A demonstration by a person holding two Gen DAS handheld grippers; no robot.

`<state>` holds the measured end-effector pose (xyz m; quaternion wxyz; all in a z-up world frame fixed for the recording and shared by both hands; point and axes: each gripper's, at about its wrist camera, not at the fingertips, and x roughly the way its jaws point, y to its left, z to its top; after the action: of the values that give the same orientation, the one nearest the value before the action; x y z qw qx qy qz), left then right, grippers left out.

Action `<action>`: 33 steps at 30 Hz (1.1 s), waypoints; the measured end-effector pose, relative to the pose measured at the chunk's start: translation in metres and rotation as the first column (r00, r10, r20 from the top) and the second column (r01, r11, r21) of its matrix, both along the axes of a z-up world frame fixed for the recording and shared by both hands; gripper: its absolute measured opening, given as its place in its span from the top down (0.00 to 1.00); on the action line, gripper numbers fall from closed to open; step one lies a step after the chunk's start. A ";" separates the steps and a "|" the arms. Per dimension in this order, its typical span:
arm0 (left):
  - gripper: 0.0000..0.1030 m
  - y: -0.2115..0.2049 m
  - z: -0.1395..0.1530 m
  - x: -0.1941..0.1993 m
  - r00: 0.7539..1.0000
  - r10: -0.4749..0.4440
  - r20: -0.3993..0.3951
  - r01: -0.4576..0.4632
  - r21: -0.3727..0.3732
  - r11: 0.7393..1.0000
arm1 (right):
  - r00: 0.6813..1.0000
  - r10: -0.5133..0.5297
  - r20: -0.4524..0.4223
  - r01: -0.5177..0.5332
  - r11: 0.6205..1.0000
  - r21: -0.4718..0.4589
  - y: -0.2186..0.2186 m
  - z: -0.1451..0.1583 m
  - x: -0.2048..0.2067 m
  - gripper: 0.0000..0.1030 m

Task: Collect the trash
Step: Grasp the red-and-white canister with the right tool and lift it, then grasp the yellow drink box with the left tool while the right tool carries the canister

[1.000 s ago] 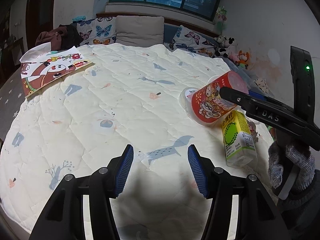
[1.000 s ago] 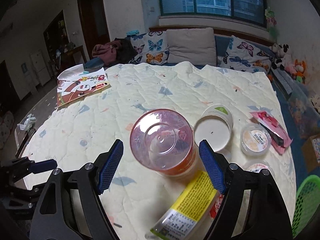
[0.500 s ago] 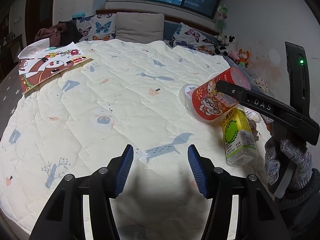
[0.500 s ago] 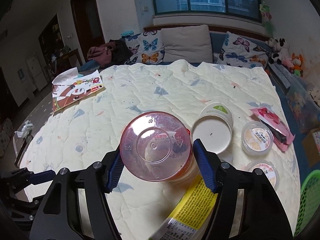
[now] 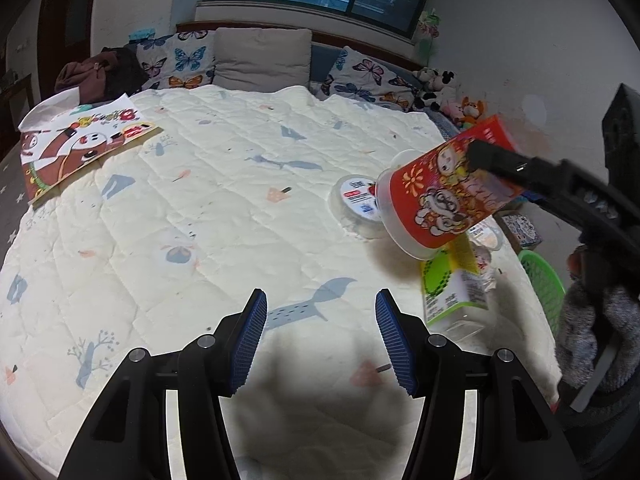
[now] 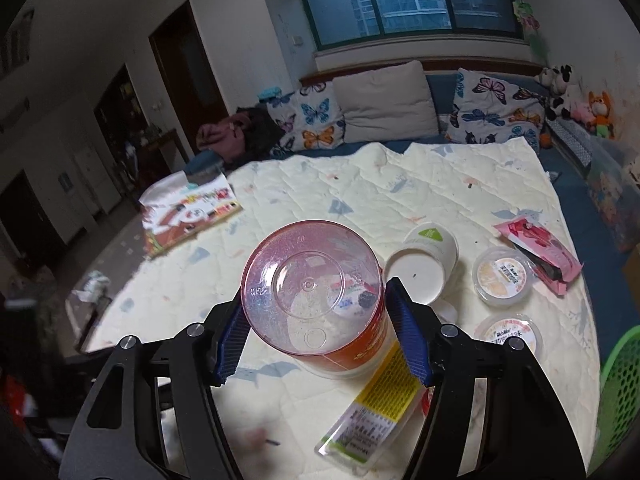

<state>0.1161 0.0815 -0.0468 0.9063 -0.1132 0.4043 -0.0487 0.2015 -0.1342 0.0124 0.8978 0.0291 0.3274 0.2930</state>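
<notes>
Left gripper [image 5: 318,334] with ribbed blue pads spread wide, grasping nothing, hovering above a quilted cream bedspread [image 5: 224,216] printed with pale blue animals. Right gripper [image 6: 314,330] clenched on a red printed plastic cup [image 6: 316,300], clear round base facing the lens, pads pressed to both sides.

Only in the left wrist view: cup [image 5: 444,196] lifted off the quilt and tilted, cartoon print showing; beyond the jaws to the right, a small clear lidded tub [image 5: 356,204].

Only in the right wrist view: just below the jaws, a clear rectangular carton [image 6: 376,404] with yellow label lying flat; past the right jaw, a white paper cup [image 6: 424,268] on its side, two round sealed tubs [image 6: 504,276], a pink wrapper [image 6: 536,252]. Green mesh basket [image 6: 620,392] at far right edge.

Farther left, a glossy picture book [image 5: 80,148]; farthest, butterfly-print pillows [image 5: 176,62].
</notes>
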 end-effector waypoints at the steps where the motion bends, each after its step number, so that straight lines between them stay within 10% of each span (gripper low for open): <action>1: 0.47 -0.003 0.001 0.001 1.000 -0.007 0.001 0.007 -0.002 1.000 | 1.000 -0.003 0.007 0.002 1.000 0.007 -0.003 0.004 -0.003 0.37; 12: 0.47 -0.050 0.011 0.025 0.991 -0.130 0.012 0.130 -0.005 0.992 | 0.990 -0.121 0.073 0.118 0.992 0.037 -0.070 0.038 -0.029 0.37; 33: 0.57 -0.156 -0.013 0.094 0.953 -0.281 -0.114 0.296 0.148 0.944 | 0.936 -0.351 0.028 0.351 0.936 -0.007 -0.186 0.008 -0.065 0.37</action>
<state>0.2101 -0.0741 -0.0600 0.8761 0.0195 0.4601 -0.1423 0.1368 -0.3200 0.0204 0.9401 0.0778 0.3068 0.1267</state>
